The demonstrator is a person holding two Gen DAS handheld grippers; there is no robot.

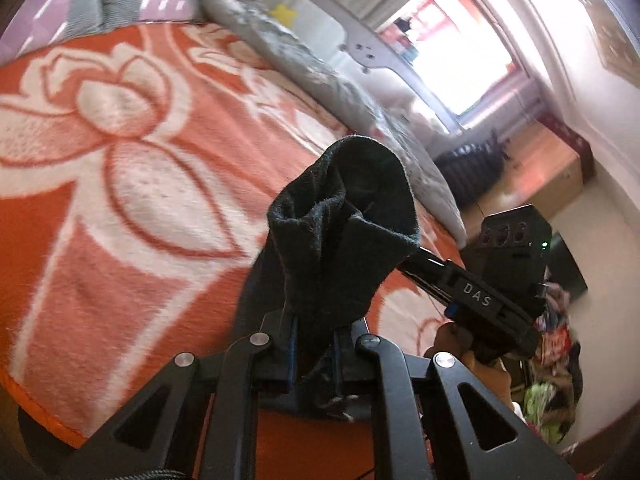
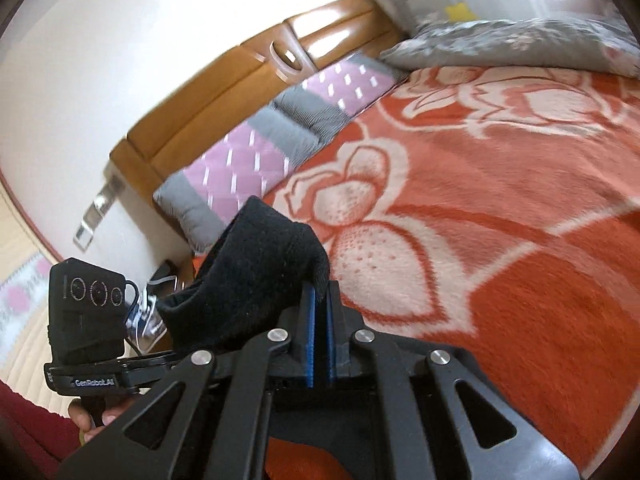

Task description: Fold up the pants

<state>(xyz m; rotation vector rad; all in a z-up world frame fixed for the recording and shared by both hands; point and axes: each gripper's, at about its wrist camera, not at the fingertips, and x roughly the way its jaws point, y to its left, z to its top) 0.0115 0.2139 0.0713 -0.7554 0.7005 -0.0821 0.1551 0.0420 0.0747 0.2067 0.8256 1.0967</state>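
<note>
Softly bunched, fuzzy dark pants (image 1: 340, 216) drape over plush blanket (image 1: 120, 160).

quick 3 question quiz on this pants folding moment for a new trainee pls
1. True or false: the left gripper has its jaws shut on the dark pants.
2. What lies under both grippers? A) a bare wooden floor B) an orange and white flowered blanket C) a glass table
3. Fill in: the right gripper pinches an ____ of the dark fabric between its blue pads.

Key
1. True; cloth rises from between the jaws.
2. B
3. edge; most of the cloth bunches off to the pads' left in the right wrist view.
</note>
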